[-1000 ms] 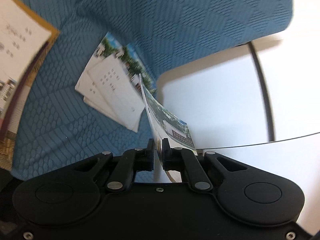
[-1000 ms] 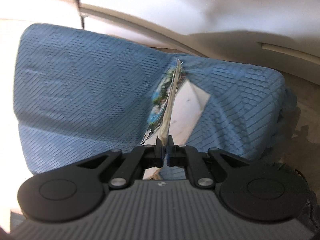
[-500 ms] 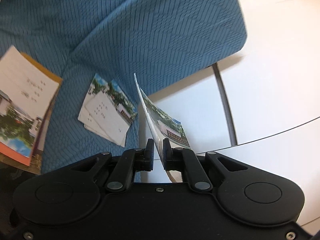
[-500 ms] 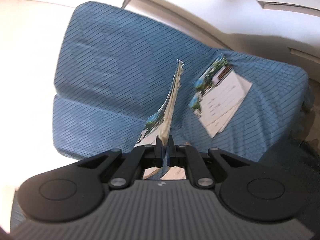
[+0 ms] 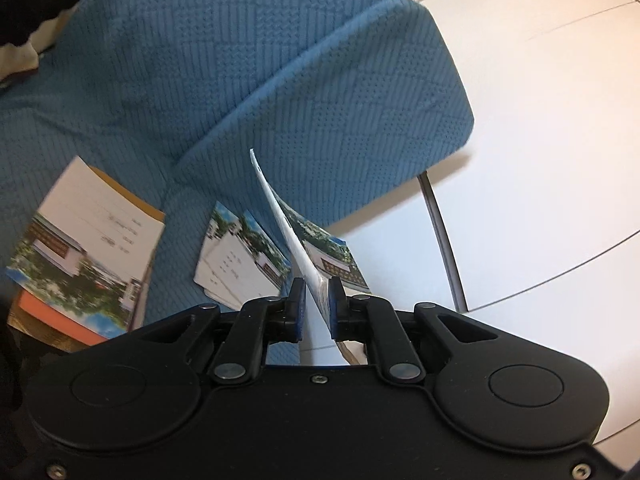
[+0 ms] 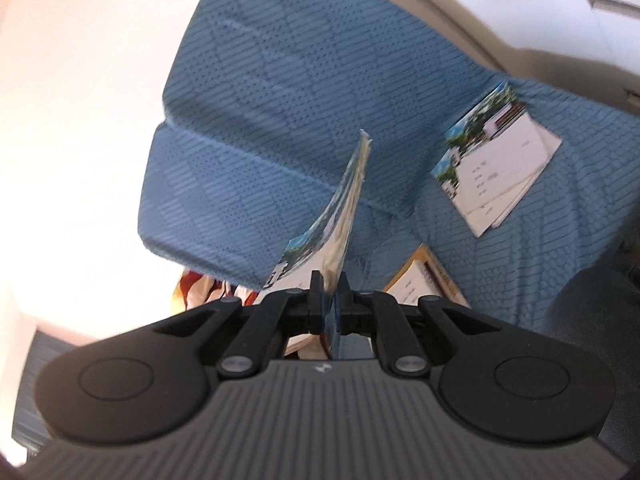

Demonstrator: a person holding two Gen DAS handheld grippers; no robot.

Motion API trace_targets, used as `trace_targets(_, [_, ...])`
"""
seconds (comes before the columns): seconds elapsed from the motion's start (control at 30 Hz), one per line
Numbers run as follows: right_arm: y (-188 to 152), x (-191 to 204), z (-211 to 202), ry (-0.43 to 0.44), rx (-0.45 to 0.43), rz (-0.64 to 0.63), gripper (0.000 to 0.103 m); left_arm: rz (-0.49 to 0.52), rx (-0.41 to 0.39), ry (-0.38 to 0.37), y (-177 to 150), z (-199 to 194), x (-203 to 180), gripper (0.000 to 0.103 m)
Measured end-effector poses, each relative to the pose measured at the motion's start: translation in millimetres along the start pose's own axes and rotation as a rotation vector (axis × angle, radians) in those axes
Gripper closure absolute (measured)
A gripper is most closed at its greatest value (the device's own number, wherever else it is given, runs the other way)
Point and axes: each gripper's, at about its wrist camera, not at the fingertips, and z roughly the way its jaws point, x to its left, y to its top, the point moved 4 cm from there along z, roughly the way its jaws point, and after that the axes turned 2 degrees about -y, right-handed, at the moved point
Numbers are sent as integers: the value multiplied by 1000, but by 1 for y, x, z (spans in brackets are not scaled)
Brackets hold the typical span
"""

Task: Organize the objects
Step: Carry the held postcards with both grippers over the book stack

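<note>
The left gripper (image 5: 314, 304), jaws just loosening around a thin glossy photo card (image 5: 280, 224), may drop it; the right gripper (image 6: 329, 300) pinches another card stack (image 6: 340, 216).

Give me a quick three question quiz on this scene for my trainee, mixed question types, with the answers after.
1. True or false: the left hand-held gripper is empty.
2. The loose pile of cards lies on: A) the white floor, B) the blue cover, C) a wooden shelf.
3. Fill in: the right hand-held gripper is shut on a thin stack of ____.
Key: 1 false, it grips a picture card. 2 B. 3 picture cards.
</note>
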Motion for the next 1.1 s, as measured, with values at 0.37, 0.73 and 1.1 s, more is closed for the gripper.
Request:
trace_targets(0.37, [-29, -16, 62, 41, 45, -112, 95, 13, -55, 35, 6, 1, 67, 93])
trace_targets(0.73, [-64, -37, 121, 1, 107, -195, 95, -25, -21, 113, 11, 13, 145, 92])
trace_targets(1.1, [-89, -50, 167, -98, 146, -286, 95, -33, 38, 199, 14, 41, 203, 93])
